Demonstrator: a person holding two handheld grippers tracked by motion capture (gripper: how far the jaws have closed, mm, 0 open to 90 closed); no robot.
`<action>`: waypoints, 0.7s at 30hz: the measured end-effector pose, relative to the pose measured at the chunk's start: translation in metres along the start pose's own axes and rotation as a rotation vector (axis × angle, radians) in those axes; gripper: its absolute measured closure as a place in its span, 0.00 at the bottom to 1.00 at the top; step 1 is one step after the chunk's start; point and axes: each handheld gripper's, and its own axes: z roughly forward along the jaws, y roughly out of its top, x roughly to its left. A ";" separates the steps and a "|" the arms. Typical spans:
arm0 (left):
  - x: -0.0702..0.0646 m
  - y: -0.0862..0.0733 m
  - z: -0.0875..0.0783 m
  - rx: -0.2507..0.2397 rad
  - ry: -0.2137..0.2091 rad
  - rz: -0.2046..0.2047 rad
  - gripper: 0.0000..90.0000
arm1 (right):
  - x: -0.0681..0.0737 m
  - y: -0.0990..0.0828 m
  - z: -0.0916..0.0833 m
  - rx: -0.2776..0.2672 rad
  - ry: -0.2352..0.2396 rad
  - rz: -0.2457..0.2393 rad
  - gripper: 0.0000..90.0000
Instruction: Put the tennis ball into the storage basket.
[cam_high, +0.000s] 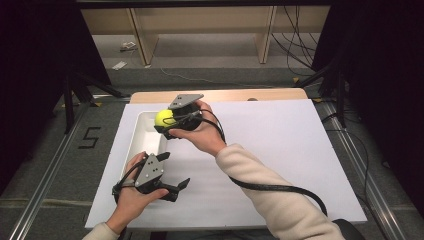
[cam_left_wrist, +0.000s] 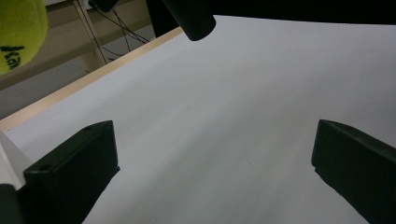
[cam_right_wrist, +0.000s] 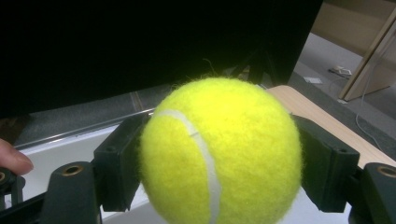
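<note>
Fuzzy yellow tennis ball (cam_high: 164, 118) sits clamped in the right claw (cam_high: 166, 122) above the white rectangular tray (cam_high: 141, 137). Lower it well inside the rim before easing the jaws apart, or it may roll; the left claw (cam_high: 175, 172) gapes wide, empty.

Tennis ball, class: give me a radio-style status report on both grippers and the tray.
Right gripper shut on tennis ball, held above white tray. Left gripper open, jaws wide over white sheet. Nothing in the way.

Two black grippers: left gripper (cam_high: 176, 176), right gripper (cam_high: 163, 123), each topped with a grey three-cornered plate. Thick black cable (cam_high: 280, 189) trailing behind. Soft cream sleeve (cam_high: 272, 200).
</note>
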 end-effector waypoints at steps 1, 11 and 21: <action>0.000 0.000 0.000 0.000 0.000 0.001 0.00 | 0.000 0.000 0.000 0.001 0.002 0.000 0.29; 0.000 0.000 0.000 0.001 0.000 0.002 0.00 | 0.000 0.002 0.004 0.004 0.002 0.002 0.29; 0.000 0.000 0.000 0.001 0.001 0.004 0.00 | -0.001 0.004 0.007 0.006 0.003 0.000 0.29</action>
